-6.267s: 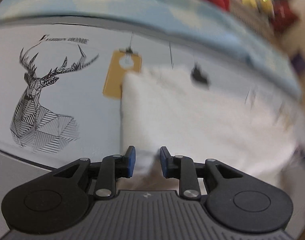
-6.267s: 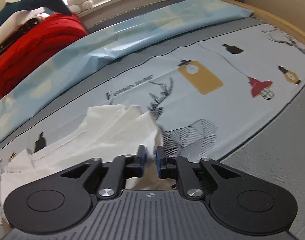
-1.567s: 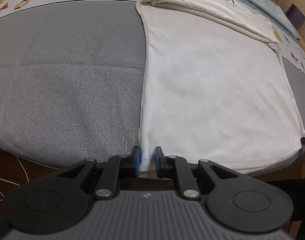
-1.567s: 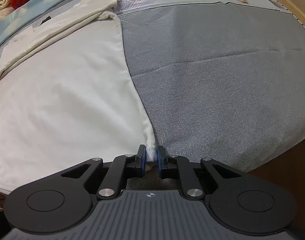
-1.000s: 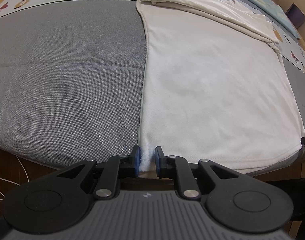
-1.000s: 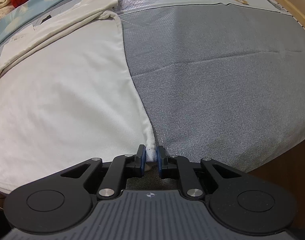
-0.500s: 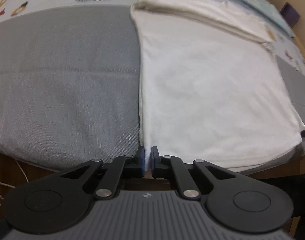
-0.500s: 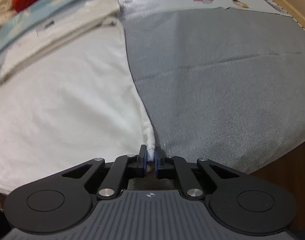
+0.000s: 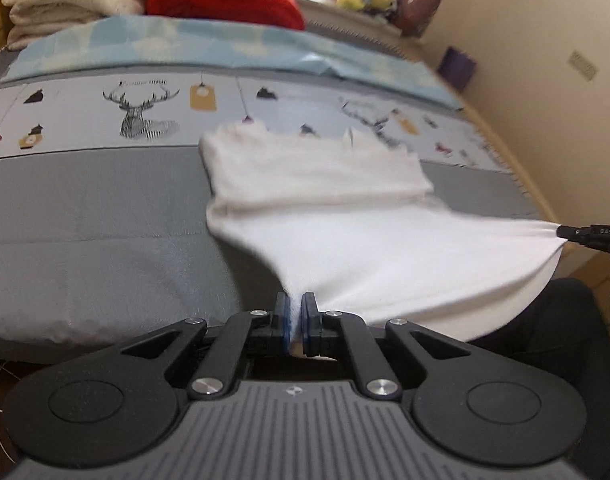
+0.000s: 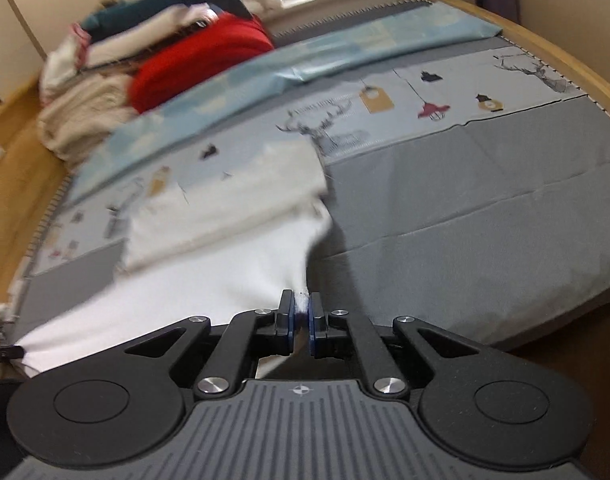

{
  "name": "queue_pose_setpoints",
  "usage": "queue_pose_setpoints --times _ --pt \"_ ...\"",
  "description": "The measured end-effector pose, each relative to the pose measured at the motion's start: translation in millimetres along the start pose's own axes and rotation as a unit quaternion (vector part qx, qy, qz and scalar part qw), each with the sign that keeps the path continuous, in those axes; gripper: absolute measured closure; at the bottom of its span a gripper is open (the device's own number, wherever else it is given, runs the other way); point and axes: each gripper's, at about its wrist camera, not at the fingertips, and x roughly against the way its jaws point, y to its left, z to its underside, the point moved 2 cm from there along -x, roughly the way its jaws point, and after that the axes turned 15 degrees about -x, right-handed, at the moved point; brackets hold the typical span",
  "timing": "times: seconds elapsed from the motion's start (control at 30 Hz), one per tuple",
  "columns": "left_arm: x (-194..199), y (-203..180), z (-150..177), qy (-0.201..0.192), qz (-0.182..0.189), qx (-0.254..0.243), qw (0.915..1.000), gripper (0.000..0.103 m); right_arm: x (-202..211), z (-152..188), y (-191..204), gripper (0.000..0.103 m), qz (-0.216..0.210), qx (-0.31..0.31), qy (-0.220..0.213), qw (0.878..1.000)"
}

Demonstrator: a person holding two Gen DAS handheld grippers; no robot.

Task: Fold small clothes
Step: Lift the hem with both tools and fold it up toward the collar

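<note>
White garment (image 9: 345,248) hem now lifted off the bed (image 9: 85,220) (flat earlier), left hand-held gripper (image 9: 295,312) and right hand-held gripper (image 10: 301,316) each pinching a corner

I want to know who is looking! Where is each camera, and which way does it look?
Left wrist: sits behind the left tongs, looking across the bed at the white shirt; the right tongs' tip shows far right.
Right wrist: sits behind the right tongs, looking up the bed; the left tongs' tip shows far left.
Both share: shirt, deer picture, red blanket.
</note>
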Motion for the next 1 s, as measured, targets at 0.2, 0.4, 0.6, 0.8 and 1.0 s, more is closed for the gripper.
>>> queue_pose_setpoints --times 0.2,0.4,0.6,0.8,1.0 --pt "-28.4 16.8 -20.3 0.008 -0.007 0.02 0.9997 0.098 -23.8 -11.0 -2.8 0.097 0.004 -0.016 0.008 1.0" --pt "-133.9 78.6 -80.4 0.047 -0.046 0.031 0.9974 0.098 -137.9 -61.2 1.4 0.097 0.046 -0.041 0.02 0.998" --pt "-199.6 134.6 -116.7 0.04 -0.089 0.092 0.991 0.088 -227.9 -107.0 8.3 0.094 0.08 -0.035 -0.012 0.996" --pt "-227.3 152.8 -89.8 0.096 -0.053 0.126 0.986 0.077 -248.7 -100.1 -22.5 0.086 0.097 -0.062 0.018 0.993" --pt "-243.2 161.2 -96.8 0.075 -0.038 0.152 0.9849 0.073 -268.6 -94.6 -7.1 0.077 0.086 -0.004 0.038 0.996"
